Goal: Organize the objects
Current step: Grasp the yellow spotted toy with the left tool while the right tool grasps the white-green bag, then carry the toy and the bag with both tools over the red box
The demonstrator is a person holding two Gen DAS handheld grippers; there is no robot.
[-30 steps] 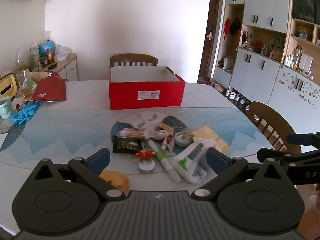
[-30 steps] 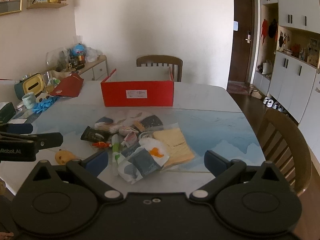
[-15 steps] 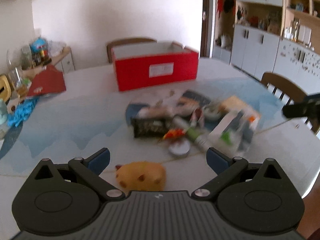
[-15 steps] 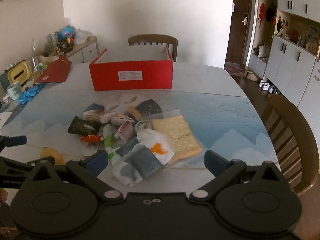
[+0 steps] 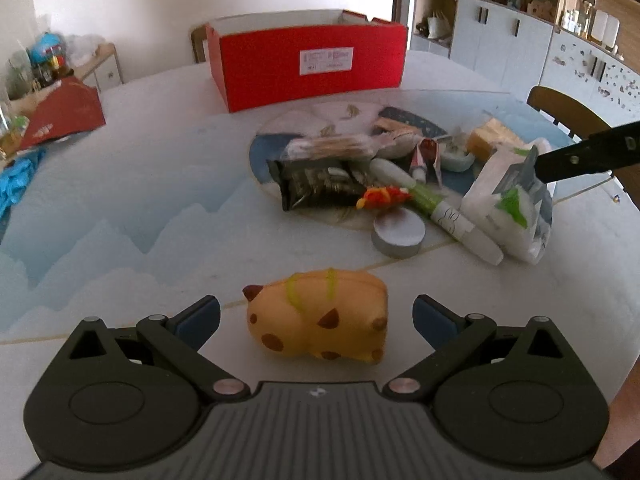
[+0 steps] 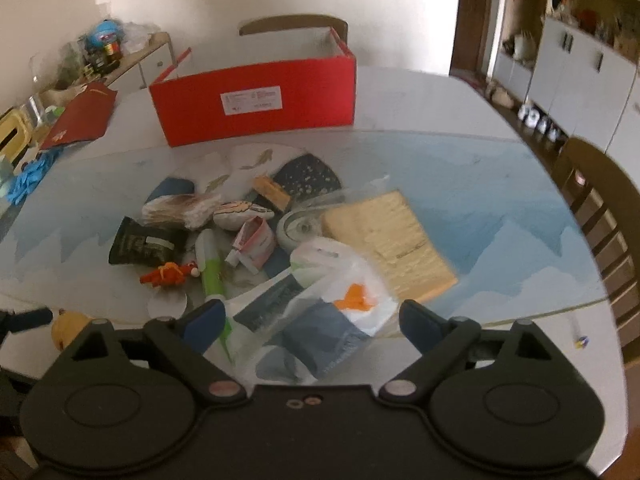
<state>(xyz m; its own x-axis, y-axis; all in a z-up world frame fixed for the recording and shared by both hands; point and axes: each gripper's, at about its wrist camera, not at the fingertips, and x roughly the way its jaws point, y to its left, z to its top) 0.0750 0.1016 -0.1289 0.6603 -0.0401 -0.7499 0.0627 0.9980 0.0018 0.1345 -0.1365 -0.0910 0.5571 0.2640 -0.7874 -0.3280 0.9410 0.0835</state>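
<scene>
The left gripper (image 5: 316,314) stands wide, with its jaws on either side of a yellow spotted toy (image 5: 320,316) and clear of it. The toy lies on the surface (image 5: 120,200) just ahead of the gripper body, between the two blue pads (image 5: 198,316) and touching neither. Its long axis runs across the gripper, pad to pad; the end with a brown ear points toward the left pad.

The right gripper (image 6: 310,320) also stands wide; its jaws have just been closing slightly, and they press on nothing. A clear plastic bag (image 6: 320,312) with blue, white and orange contents lies on the surface between and below its pads. The bag's long axis runs obliquely, from near the gripper body up toward the right.

Beyond both grippers lies a loose pile: a black packet (image 5: 316,184), a green-and-white tube (image 5: 444,212), a round tin (image 5: 398,234) and a yellow sponge (image 6: 388,240). An open red box (image 5: 312,68) stands behind the pile.
</scene>
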